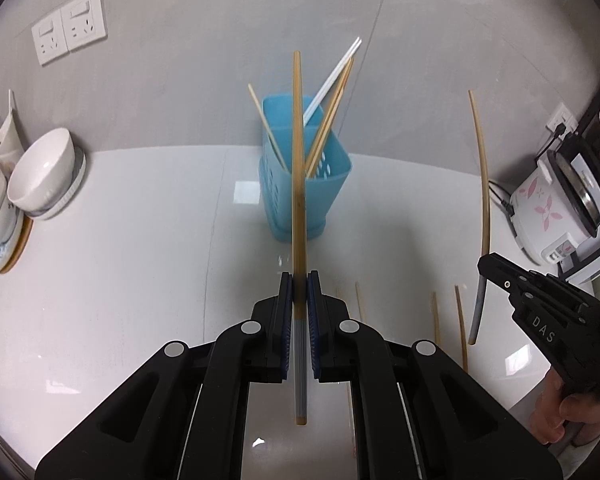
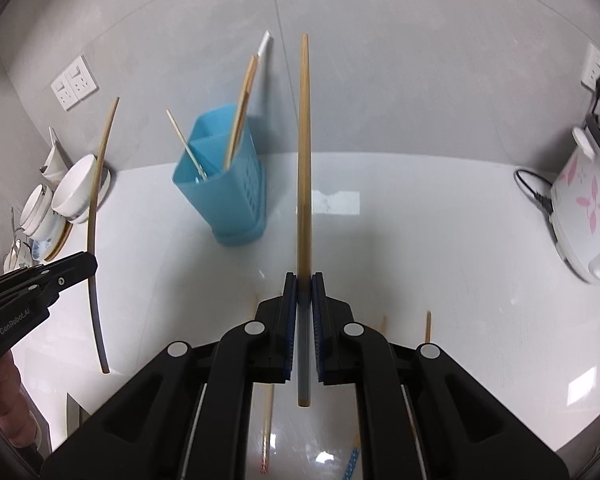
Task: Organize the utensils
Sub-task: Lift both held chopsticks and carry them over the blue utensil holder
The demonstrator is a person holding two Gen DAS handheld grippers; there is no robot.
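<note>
holder [image 1: 306, 184] stood on worktop [image 1: 140, 280] near wall, chopsticks [image 1: 328, 128] in it | bowls [image 1: 44, 176] left of holder | rice cooker [image 1: 556, 208] right | loose chopsticks [image 1: 462, 320] lay on worktop before holder

I had the left gripper [image 1: 299, 280] pitched steeply downward with its blue pads [image 1: 286, 312] clamped on a chopstick [image 1: 298, 160], while the right gripper [image 2: 304, 280], equally steep and level beside it, gripped a second chopstick [image 2: 304, 160], a hand [image 1: 556, 412] wrapped around its handle.
</note>
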